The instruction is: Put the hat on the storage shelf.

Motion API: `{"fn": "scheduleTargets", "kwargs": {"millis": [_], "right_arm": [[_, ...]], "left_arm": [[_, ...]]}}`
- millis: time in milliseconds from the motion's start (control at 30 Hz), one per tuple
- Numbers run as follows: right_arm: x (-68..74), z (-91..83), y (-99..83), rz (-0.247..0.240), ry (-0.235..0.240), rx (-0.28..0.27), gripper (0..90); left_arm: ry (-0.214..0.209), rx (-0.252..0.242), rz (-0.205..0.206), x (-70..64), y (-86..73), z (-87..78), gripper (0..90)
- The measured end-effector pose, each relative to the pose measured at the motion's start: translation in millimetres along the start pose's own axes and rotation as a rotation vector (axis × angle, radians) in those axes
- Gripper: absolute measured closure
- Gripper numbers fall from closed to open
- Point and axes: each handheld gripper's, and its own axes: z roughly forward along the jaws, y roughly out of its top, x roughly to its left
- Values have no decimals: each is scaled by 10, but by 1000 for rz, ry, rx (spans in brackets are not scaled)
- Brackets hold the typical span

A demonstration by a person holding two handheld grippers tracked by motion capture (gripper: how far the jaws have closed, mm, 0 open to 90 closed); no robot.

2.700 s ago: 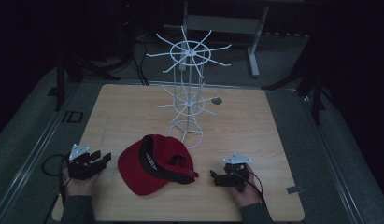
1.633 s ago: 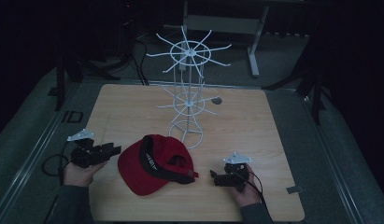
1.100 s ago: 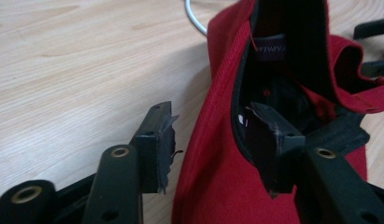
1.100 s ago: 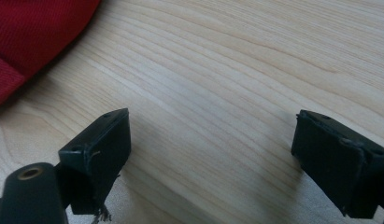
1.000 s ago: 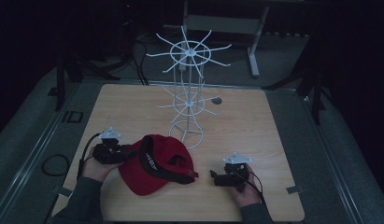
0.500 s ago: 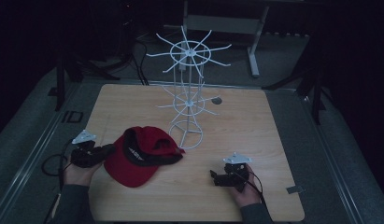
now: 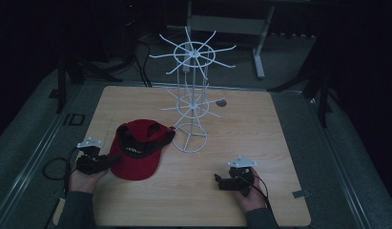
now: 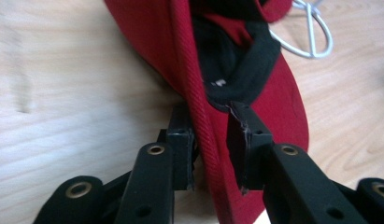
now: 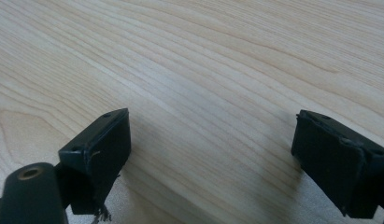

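Note:
A red cap (image 7: 139, 148) with a black inner band lies open side up on the wooden table (image 7: 260, 133), left of a white wire rack (image 7: 191, 102). My left gripper (image 7: 110, 161) is at the cap's near-left edge, shut on its brim. In the left gripper view, the corded rim of the cap (image 8: 273, 93) runs between the jaws of the left gripper (image 8: 210, 140). My right gripper (image 7: 218, 180) rests near the front right of the table. In its own view the right gripper (image 9: 210, 149) is open over bare wood (image 9: 203, 56).
The rack's ring base (image 8: 316, 42) sits just beyond the cap, nearly touching it. The rack has spoked arms at two heights. A small grey disc (image 7: 221, 102) lies behind the rack. Dark floor and cables surround the table.
My left gripper moved in to the cap, shut on its brim and dragged the cap left, away from the table's middle. The right gripper stayed put.

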Motion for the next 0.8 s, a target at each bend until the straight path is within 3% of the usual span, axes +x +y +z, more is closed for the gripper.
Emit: {"fn": "scheduleTargets", "kwargs": {"millis": [233, 367, 533, 700, 800], "right_arm": [[0, 0, 0, 0, 0, 0, 117], [0, 0, 0, 0, 0, 0, 117], [0, 0, 0, 0, 0, 0, 117], [0, 0, 0, 0, 0, 0, 117], [0, 0, 0, 0, 0, 0, 117]], "left_arm": [[-81, 74, 15, -51, -34, 143, 698], [-103, 103, 26, -84, -54, 201, 702], [-122, 71, -3, -96, -34, 174, 770], [-132, 1, -65, -54, -9, 117, 831], [-121, -21, -69, -68, 12, 89, 850]]}}
